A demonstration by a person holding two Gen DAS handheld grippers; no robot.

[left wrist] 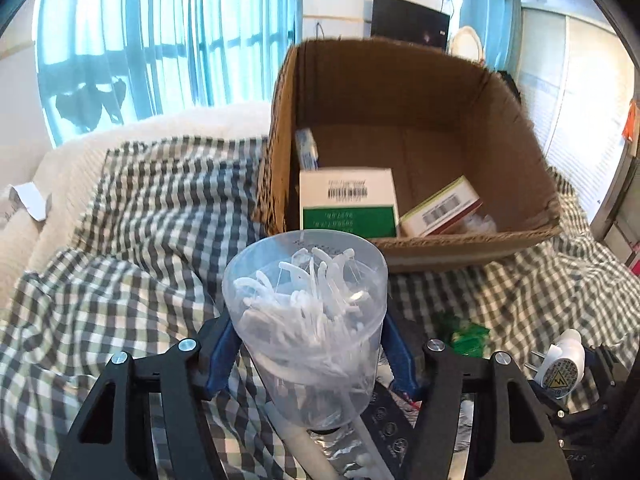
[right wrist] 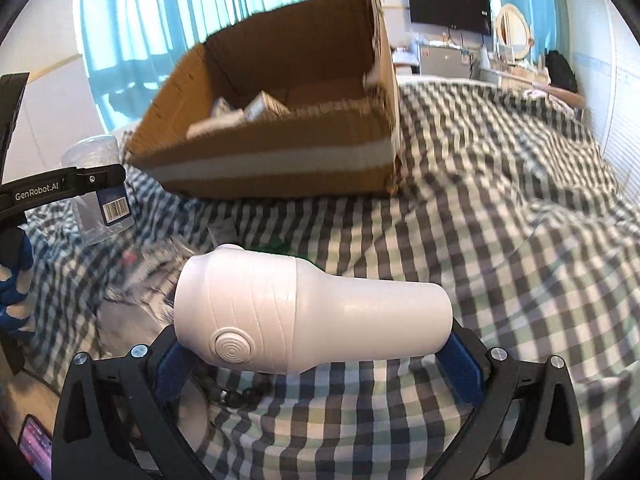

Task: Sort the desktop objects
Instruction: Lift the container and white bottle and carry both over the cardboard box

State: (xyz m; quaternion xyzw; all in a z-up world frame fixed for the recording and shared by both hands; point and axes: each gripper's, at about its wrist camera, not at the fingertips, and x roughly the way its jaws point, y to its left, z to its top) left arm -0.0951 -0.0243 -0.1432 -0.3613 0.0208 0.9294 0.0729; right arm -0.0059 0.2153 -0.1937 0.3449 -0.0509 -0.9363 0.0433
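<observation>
My left gripper [left wrist: 306,344] is shut on a clear plastic cup of white floss picks [left wrist: 306,312], held upright above the checked cloth, just in front of the cardboard box [left wrist: 516,120]. The box holds a green-and-white carton [left wrist: 348,204], a red-and-white carton [left wrist: 440,208] and a small blue-white pack [left wrist: 307,148]. My right gripper [right wrist: 316,356] is shut on a white plug-in device [right wrist: 312,312], held sideways above the cloth, in front of the box [right wrist: 280,160]. The device also shows in the left wrist view [left wrist: 560,364]. The cup shows at the left of the right wrist view [right wrist: 90,152].
A green packet [left wrist: 466,334] lies on the checked cloth [left wrist: 160,220]. A dark card and foil items [left wrist: 384,424] lie under the cup. A bead bracelet [right wrist: 236,394] and a phone [right wrist: 36,446] lie near the right gripper. A white blanket [left wrist: 60,184] lies at the left.
</observation>
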